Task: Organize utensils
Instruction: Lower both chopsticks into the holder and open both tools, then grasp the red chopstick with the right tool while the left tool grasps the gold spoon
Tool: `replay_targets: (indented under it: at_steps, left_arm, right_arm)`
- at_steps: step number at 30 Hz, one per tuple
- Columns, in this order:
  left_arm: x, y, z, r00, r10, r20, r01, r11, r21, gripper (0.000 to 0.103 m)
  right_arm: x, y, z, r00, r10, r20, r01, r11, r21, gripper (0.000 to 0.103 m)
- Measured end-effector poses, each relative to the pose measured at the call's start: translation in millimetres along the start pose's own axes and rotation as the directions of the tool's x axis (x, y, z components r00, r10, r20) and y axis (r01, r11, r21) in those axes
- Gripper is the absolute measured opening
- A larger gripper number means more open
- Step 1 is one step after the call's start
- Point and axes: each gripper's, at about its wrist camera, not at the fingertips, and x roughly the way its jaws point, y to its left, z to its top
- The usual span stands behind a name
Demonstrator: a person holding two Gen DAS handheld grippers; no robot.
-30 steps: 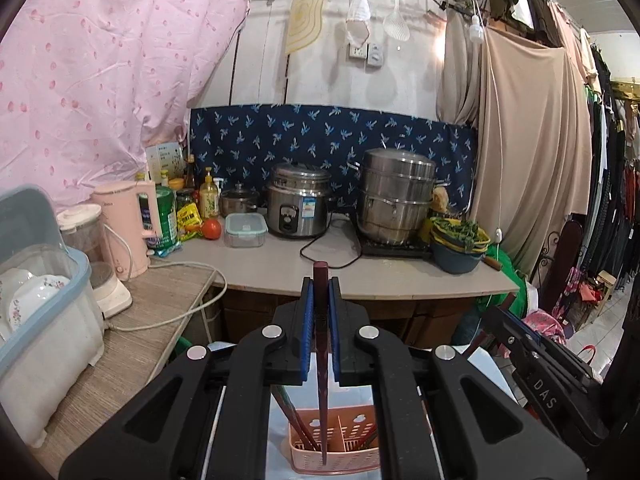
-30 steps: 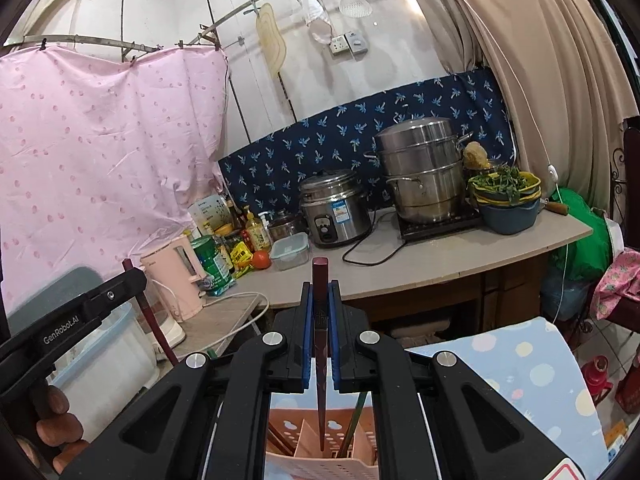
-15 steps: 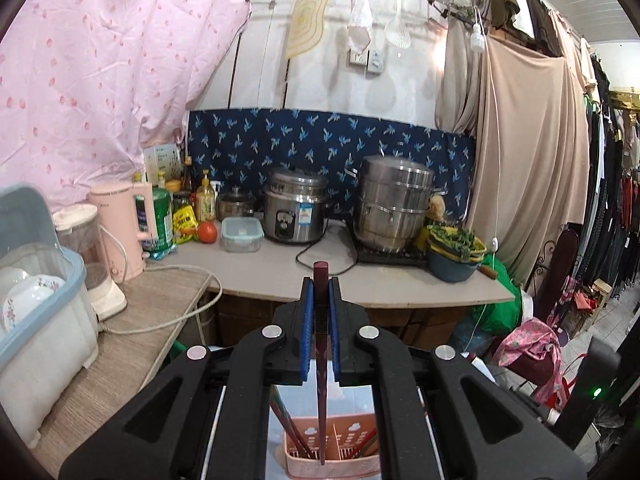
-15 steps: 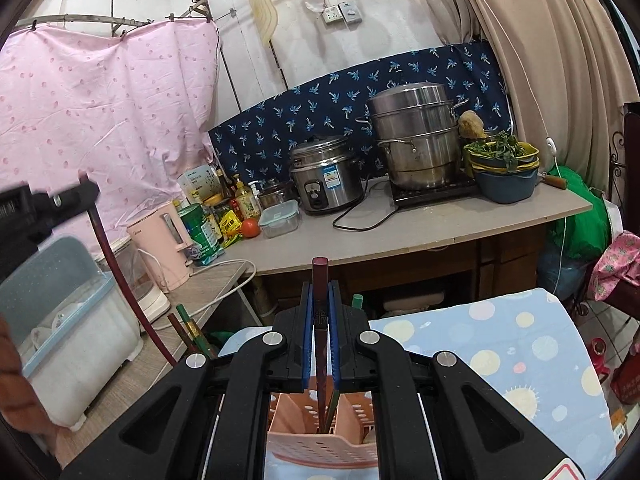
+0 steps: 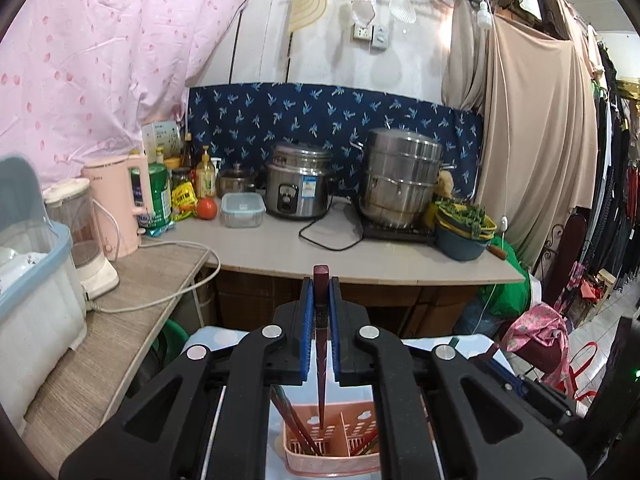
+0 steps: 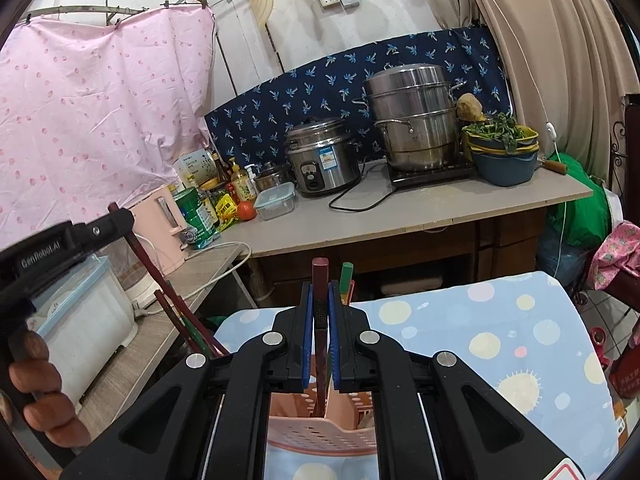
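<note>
My left gripper point(image 5: 320, 292) is shut on a dark red chopstick point(image 5: 321, 344) that hangs point down above a pink slotted utensil basket point(image 5: 332, 446), which holds several chopsticks. My right gripper point(image 6: 320, 296) is shut on another dark red chopstick point(image 6: 320, 320) whose lower end reaches into the same basket point(image 6: 320, 436). A green-tipped chopstick point(image 6: 345, 278) stands in the basket just behind my right fingers. The left gripper also shows at the left of the right wrist view point(image 6: 116, 220), holding its chopstick slanted.
The basket stands on a table with a blue polka-dot cloth point(image 6: 500, 340). Behind is a counter point(image 5: 360, 256) with a rice cooker point(image 5: 300, 184), steel steamer pot point(image 5: 400, 184), pink kettle point(image 5: 120, 204) and a dish bin point(image 5: 36, 280) at the left.
The right gripper has dropped lower and closer to the basket, its chopstick now reaching into it. The left gripper has shifted a little; its chopstick still hangs over the basket.
</note>
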Motion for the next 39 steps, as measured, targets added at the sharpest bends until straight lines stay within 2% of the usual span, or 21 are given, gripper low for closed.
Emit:
replay_targets:
  at_steps: [4, 5, 6, 7, 9, 12, 19, 25, 29, 35, 39]
  left_arm:
    - [4.3, -0.3, -10.1, 1.0, -0.009, -0.026, 0.009, 1.0, 0.004, 0.008]
    - [5.1, -0.7, -11.8, 1.0, -0.009, -0.029, 0.009, 1.0, 0.006, 0.008]
    - [5.5, -1.4, -13.9, 0.999, -0.005, -0.034, 0.005, 1.0, 0.011, 0.014]
    - [5.9, -1.8, -15.3, 0.999, -0.001, -0.038, 0.002, 1.0, 0.012, 0.027]
    - [4.6, -1.3, -18.0, 0.999, 0.005, -0.034, -0.004, 1.0, 0.008, 0.041]
    - [0.8, -2.2, -21.4, 0.999, 0.013, -0.032, -0.012, 1.0, 0.014, 0.051]
    - [-13.7, -6.1, -31.9, 0.999, 0.022, -0.042, -0.021, 0.999, 0.042, 0.064]
    - [-28.6, -10.3, -48.8, 0.995, 0.052, -0.081, -0.046, 0.996, 0.07, 0.065]
    - [-43.0, -10.5, -66.7, 0.991, 0.082, -0.102, -0.073, 0.993, 0.09, 0.065]
    - [-65.6, -6.3, -98.6, 0.984, 0.094, -0.149, -0.08, 0.992, 0.098, 0.065]
    - [-78.2, -2.0, -127.4, 0.976, 0.1, -0.193, -0.08, 0.991, 0.105, 0.065]
  right_arm:
    - [1.8, 0.0, -5.5, 1.0, -0.011, -0.013, 0.011, 1.0, -0.005, 0.008]
    - [1.1, 0.2, -6.5, 1.0, -0.011, -0.009, 0.011, 1.0, -0.006, 0.013]
    - [0.5, -0.1, -6.9, 1.0, -0.014, -0.011, 0.014, 1.0, -0.005, 0.017]
    - [0.3, -0.3, -7.2, 1.0, -0.015, -0.011, 0.015, 1.0, -0.002, 0.019]
    - [-3.2, -1.9, -6.9, 1.0, -0.016, -0.005, 0.016, 1.0, 0.007, 0.025]
    - [-8.8, -2.6, -6.0, 1.0, -0.018, 0.003, 0.018, 1.0, 0.008, 0.027]
    - [-33.9, 0.6, -9.6, 1.0, 0.002, 0.015, -0.002, 1.0, 0.005, 0.031]
    - [-58.5, 7.9, -25.4, 1.0, 0.018, 0.002, -0.018, 1.0, -0.013, 0.034]
    - [-78.5, 11.5, -41.7, 1.0, 0.009, -0.003, -0.009, 1.0, -0.03, 0.04]
    - [-111.0, 13.1, -74.4, 0.999, -0.031, -0.014, 0.03, 0.998, -0.06, 0.042]
    - [-128.3, 10.7, -106.7, 0.997, -0.043, -0.062, 0.039, 0.997, -0.059, 0.042]
